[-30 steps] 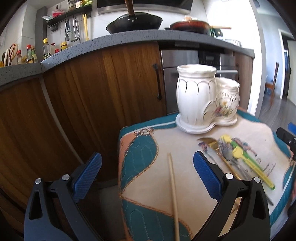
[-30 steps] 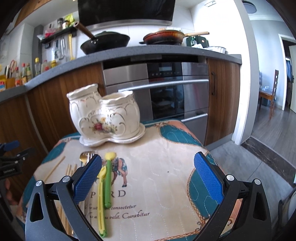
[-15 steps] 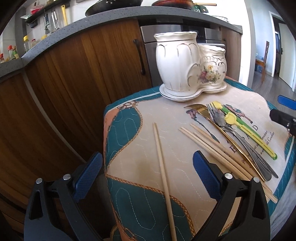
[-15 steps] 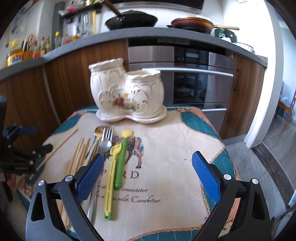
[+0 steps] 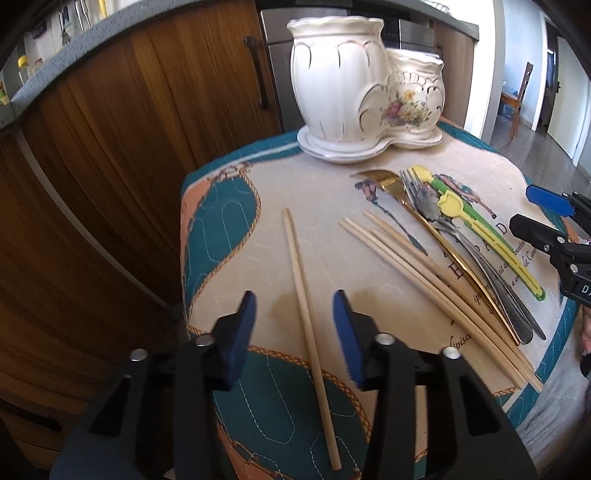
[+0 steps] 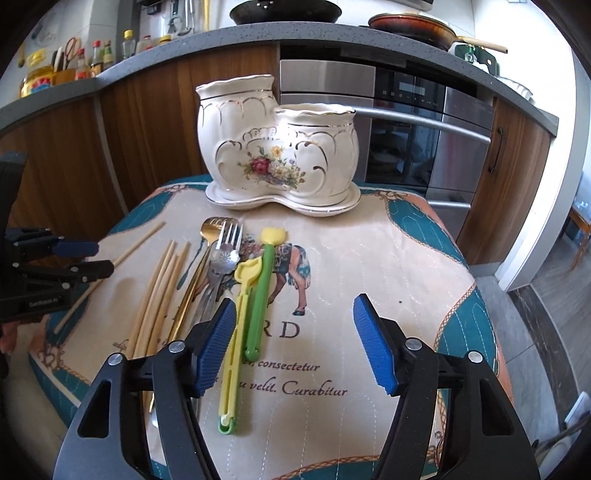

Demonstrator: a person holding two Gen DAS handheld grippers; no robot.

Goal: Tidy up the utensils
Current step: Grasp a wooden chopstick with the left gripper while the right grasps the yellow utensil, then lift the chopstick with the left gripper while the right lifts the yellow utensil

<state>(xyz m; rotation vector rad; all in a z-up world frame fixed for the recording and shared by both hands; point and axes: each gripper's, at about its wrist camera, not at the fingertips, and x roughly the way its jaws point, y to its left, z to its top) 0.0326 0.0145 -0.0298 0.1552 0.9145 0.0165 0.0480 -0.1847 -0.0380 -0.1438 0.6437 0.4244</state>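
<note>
A white ceramic two-pot holder with a flower print stands at the far side of the cloth-covered table. One wooden chopstick lies apart from the rest, between the closing jaws of my left gripper; the pads do not touch it. Several more chopsticks, a gold spoon and a fork lie bunched together. My right gripper is closing too. The yellow utensil and the green utensil lie just inside its left pad, untouched.
Wooden cabinet doors and a steel oven stand right behind the table. Pans and bottles sit on the grey counter above. The table edge drops to the floor on the right.
Both grippers have tipped down toward the table and their jaws have narrowed. The left one now straddles the lone chopstick; the right one has come closer over the yellow and green utensils.
</note>
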